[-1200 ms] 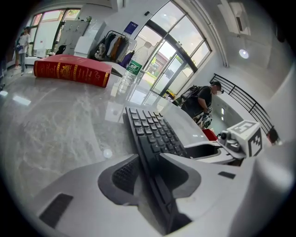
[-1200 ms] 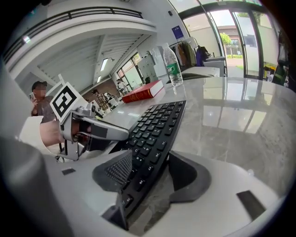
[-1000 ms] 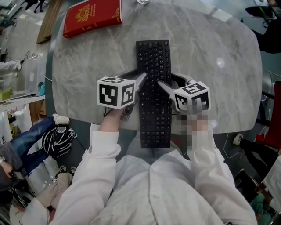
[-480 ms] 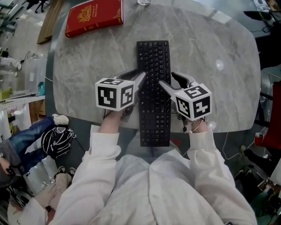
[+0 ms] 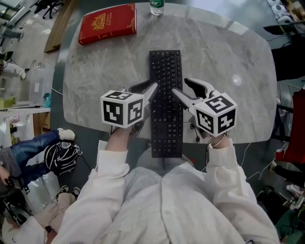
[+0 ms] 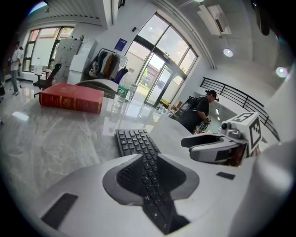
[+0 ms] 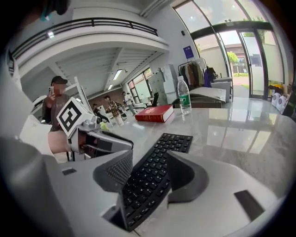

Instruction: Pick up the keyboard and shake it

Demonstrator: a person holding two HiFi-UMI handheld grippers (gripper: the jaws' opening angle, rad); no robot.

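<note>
The fingers point(image 6: 124, 178) of your left gripper point(image 5: 150, 86) are closing on the left long edge of the black, slab-shaped plastic keyboard point(image 5: 166, 66), which runs up between the pads, and they look to be pressing on it. The fingers point(image 7: 185, 178) of your right gripper point(image 5: 179, 86) stand wider, and the keyboard's right long edge is wedged between them, apparently clamped. The keyboard lies on the grey, round-cornered marble table point(image 5: 228, 62) directly in front of you. Its long axis points straight away from your body, and its near end overhangs the table edge above your lap. You hold it about midway along its length, one gripper on each side and both equally near, so the lift turns on raising both hands together. If one leads, the slab will probably twist in the pads. I cannot tell whether it has left the marble; its far end looks to be resting there. A red hardback book point(image 5: 107, 23) lies at the far left, well apart. A clear plastic water bottle point(image 5: 156, 6) stands beyond the keyboard's far end, nearly in line with it. Nothing blocks a straight upward lift, but keep the shaking short of that bottle.
</note>
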